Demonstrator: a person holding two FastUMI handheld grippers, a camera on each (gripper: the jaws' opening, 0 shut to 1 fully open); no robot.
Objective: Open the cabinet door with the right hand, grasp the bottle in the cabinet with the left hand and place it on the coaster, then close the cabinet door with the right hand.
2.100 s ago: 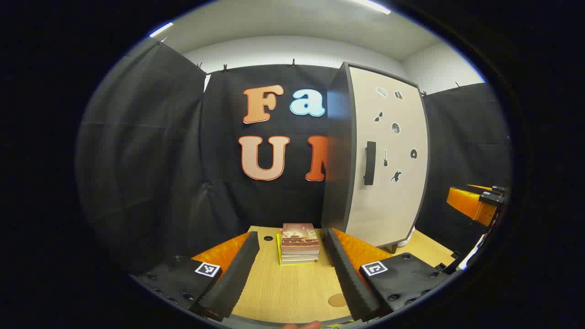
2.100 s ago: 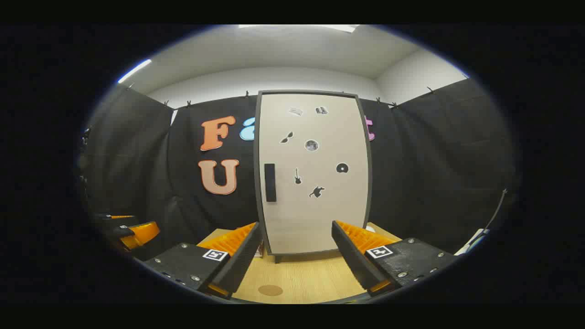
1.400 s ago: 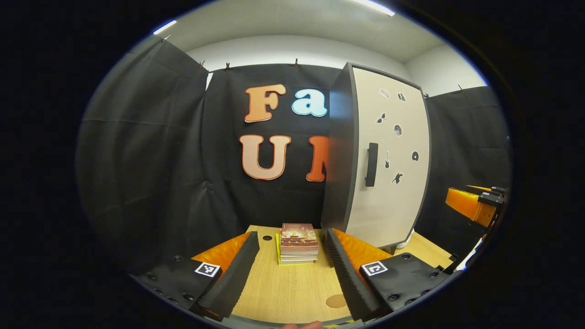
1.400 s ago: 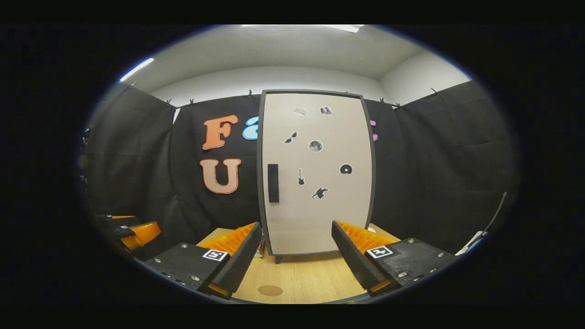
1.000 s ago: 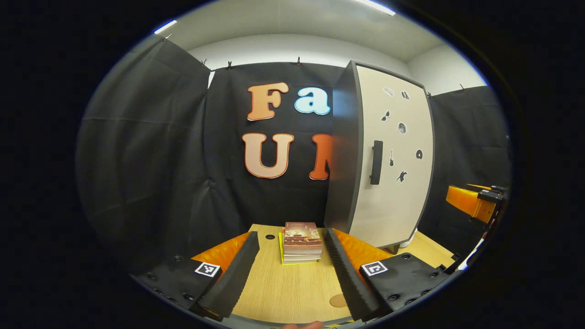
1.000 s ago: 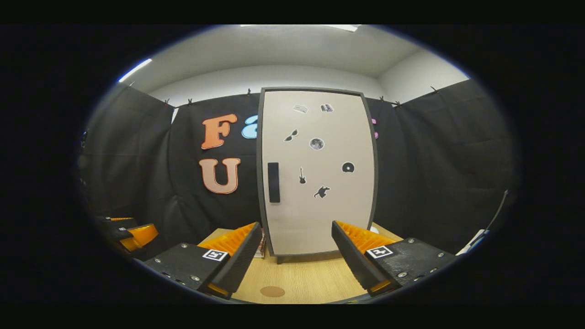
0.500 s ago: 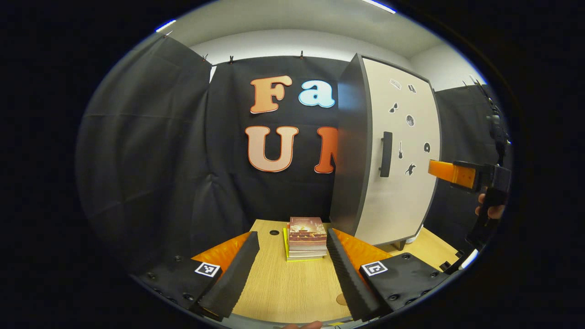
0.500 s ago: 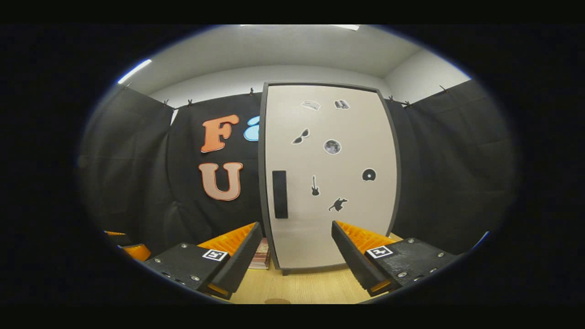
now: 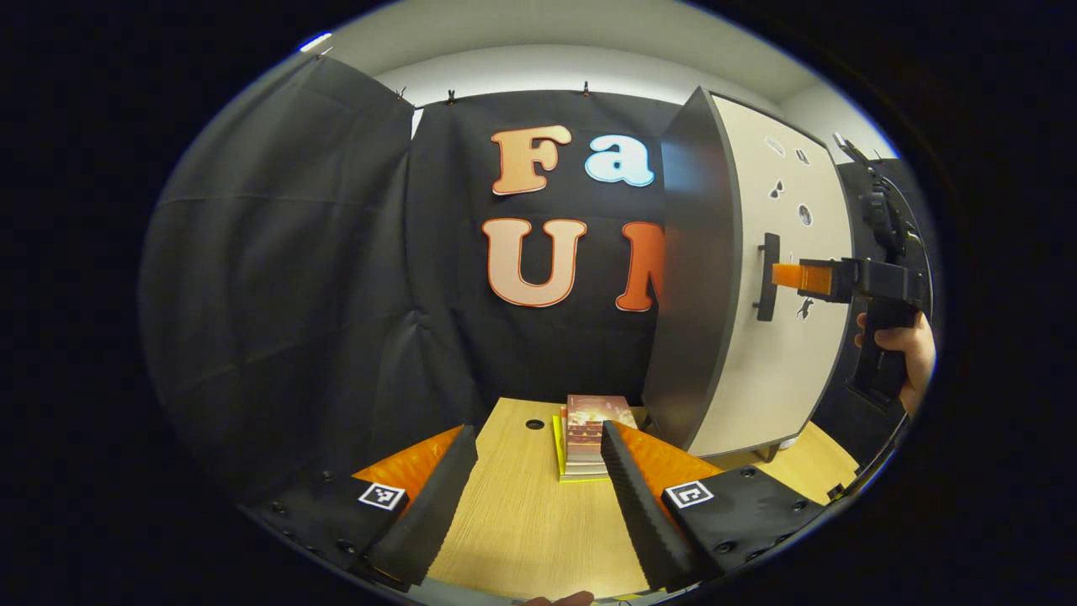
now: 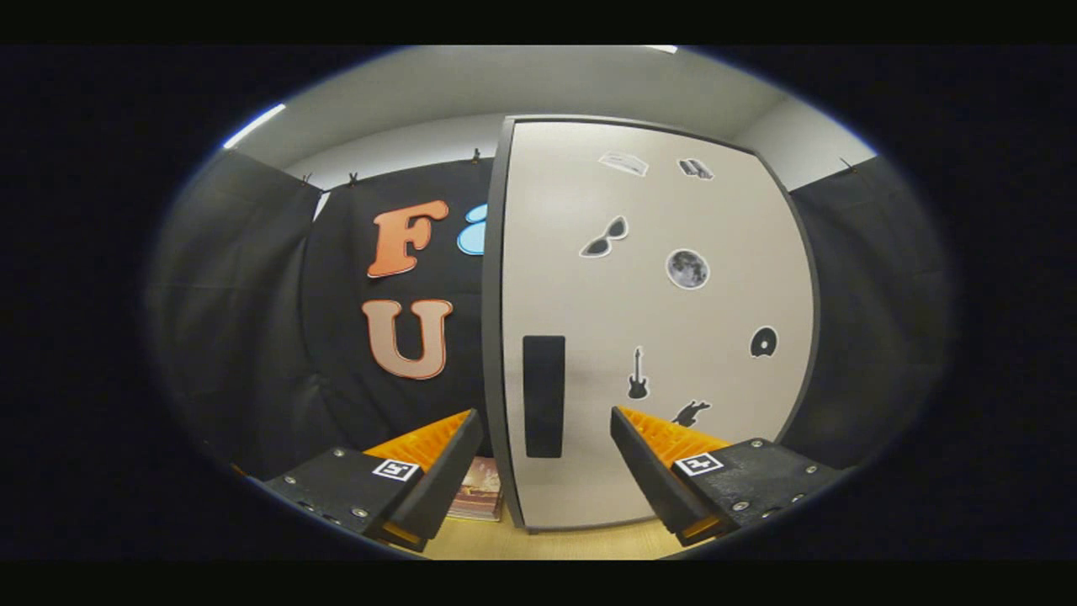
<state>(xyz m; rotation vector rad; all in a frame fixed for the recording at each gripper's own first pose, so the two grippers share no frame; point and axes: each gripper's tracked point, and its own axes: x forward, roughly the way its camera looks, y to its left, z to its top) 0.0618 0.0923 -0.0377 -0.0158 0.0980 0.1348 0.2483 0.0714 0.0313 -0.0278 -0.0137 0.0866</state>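
At cabinet door [image 10: 656,320], right hand-held gripper [image 10: 547,450] now nearer handle [image 10: 543,396].

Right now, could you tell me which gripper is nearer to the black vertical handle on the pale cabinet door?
The right gripper: it sits open just in front of the black handle. The left gripper hangs open low over the wooden table, well short of the door.

The shut cabinet door [image 10: 656,337] hid the cabinet's inside; a finger [image 9: 627,484] covered part of the book stack [image 9: 589,433].
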